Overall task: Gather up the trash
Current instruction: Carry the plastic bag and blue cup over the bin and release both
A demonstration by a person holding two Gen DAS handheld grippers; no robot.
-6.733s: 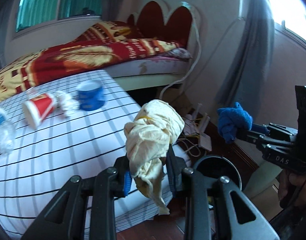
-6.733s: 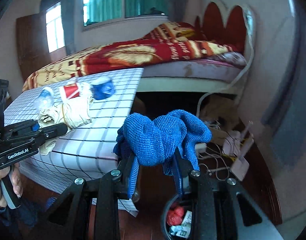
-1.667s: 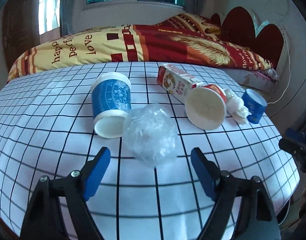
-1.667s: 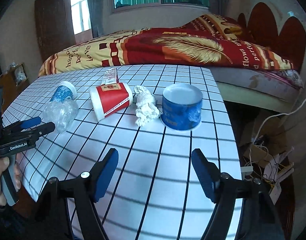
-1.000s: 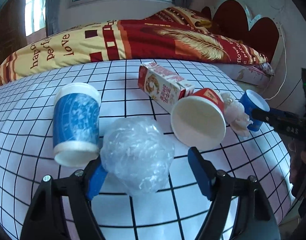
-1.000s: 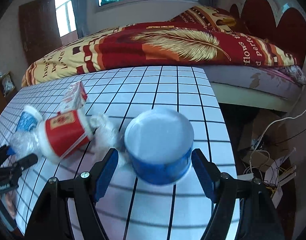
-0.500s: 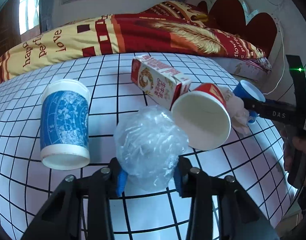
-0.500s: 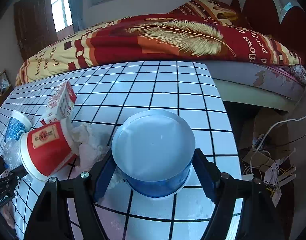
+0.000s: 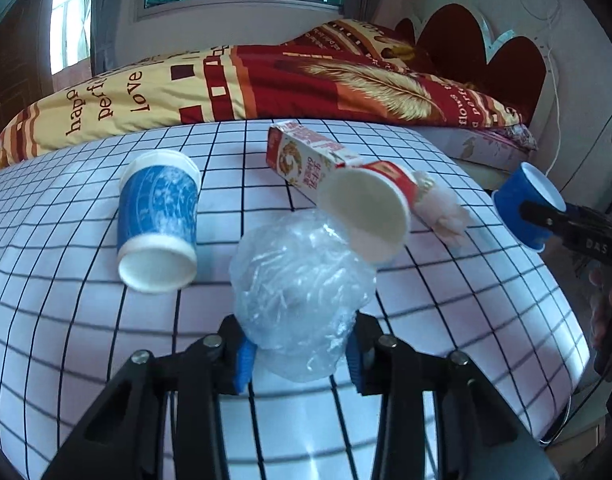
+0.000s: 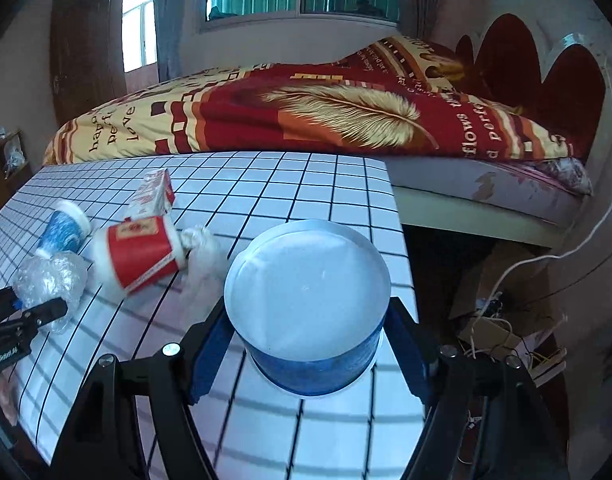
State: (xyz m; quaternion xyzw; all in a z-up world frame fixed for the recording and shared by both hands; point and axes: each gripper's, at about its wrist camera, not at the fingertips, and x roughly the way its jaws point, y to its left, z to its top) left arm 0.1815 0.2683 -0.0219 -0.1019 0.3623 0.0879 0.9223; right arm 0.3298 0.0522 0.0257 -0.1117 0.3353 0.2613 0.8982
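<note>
Left gripper (image 9: pixel 298 354) now clamps plastic wad (image 9: pixel 300 300); right gripper (image 10: pixel 306 354) now grips blue cup (image 10: pixel 308 308)

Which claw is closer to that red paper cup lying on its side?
Left. The left claw, shut on the plastic wad, sits right beside the red cup. The right claw grips the blue cup, with crumpled tissue between.

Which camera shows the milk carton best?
The left wrist view: the milk carton lies near the middle, its printed front plain. In the right wrist view the milk carton is small, far left, behind the red cup.
</note>
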